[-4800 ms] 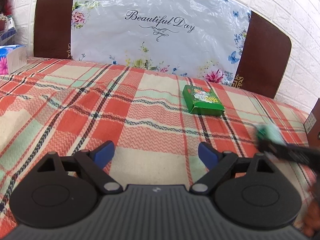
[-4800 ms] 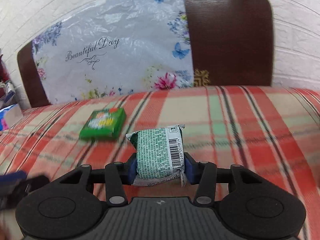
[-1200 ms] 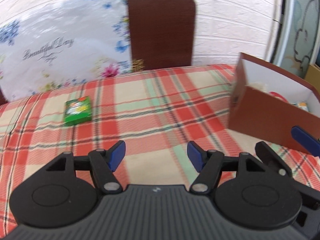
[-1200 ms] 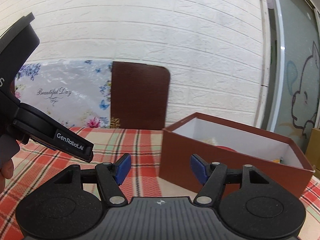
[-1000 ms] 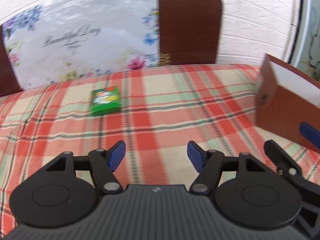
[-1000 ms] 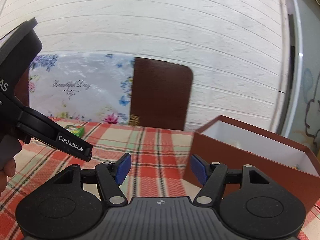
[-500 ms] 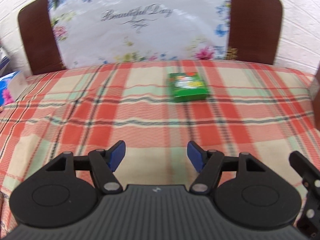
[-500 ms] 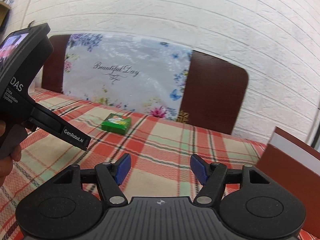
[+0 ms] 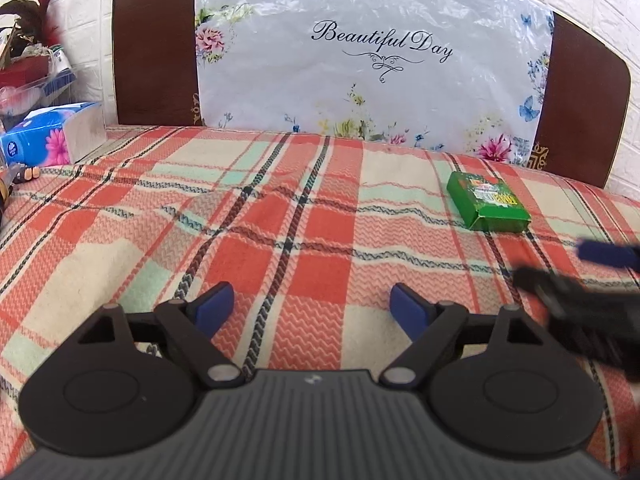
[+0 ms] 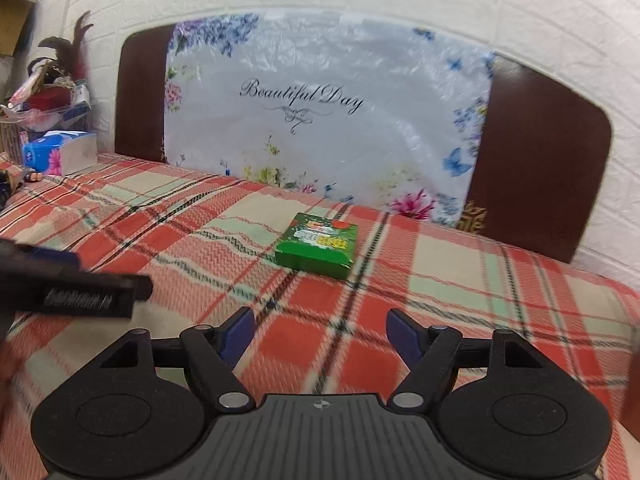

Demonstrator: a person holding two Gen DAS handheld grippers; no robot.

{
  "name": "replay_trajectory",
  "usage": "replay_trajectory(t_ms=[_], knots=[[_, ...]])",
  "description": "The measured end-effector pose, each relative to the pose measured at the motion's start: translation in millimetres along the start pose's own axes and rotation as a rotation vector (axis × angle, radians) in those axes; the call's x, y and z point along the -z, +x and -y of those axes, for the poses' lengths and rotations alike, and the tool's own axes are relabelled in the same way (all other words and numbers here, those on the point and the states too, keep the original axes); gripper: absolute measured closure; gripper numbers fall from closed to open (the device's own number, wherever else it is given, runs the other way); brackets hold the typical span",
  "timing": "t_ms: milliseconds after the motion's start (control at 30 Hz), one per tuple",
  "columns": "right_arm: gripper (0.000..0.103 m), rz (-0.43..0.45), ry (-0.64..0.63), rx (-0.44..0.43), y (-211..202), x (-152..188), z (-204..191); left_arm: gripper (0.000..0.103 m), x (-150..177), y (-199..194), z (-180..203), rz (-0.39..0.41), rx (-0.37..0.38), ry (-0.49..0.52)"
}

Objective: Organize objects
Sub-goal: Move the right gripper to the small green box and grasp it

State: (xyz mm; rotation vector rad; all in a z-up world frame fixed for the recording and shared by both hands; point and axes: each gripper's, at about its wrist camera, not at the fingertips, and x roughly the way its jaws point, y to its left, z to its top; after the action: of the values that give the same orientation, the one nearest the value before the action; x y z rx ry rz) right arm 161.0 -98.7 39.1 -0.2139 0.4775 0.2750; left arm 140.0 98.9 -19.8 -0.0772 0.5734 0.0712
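Both claws are spreading with nothing between them: the left claw (image 9: 312, 306) and right claw (image 10: 320, 334) hover over the plaid worktop (image 9: 280, 216). A green box (image 10: 318, 245) lies flat ahead, near the flowered board (image 10: 328, 120). The brown carton seen a second ago has left view; a tissue box (image 9: 48, 132) has appeared at left.

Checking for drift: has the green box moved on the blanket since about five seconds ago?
No. In the left wrist view the green box sits on the same plaid stripes, below the headboard's gold emblem; only the cameras swung.
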Motion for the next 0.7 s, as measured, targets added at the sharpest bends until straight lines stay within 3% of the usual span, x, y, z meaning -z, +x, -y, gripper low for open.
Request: replay_trajectory(t_ms=[200,300,333,500,700], knots=[[0.026,-0.023,0.051,0.038,60,-35,0,0.015,-1,3,-3,0.006,0.019,-0.021],[0.034,-0.088,0.115,0.013,85,-38,10,0.015,0,3,-4,0.007,0.019,-0.024],[0.044,-0.083,0.14,0.001,85,-38,14,0.014,0,3,-4,0.008,0.019,-0.024],[0.045,-0.07,0.116,-0.015,54,-15,21,0.014,0,3,-3,0.004,0.018,-0.017],[0.045,-0.089,0.17,0.011,-20,36,66,0.01,-1,4,3,-0.013,0.006,0.026]])
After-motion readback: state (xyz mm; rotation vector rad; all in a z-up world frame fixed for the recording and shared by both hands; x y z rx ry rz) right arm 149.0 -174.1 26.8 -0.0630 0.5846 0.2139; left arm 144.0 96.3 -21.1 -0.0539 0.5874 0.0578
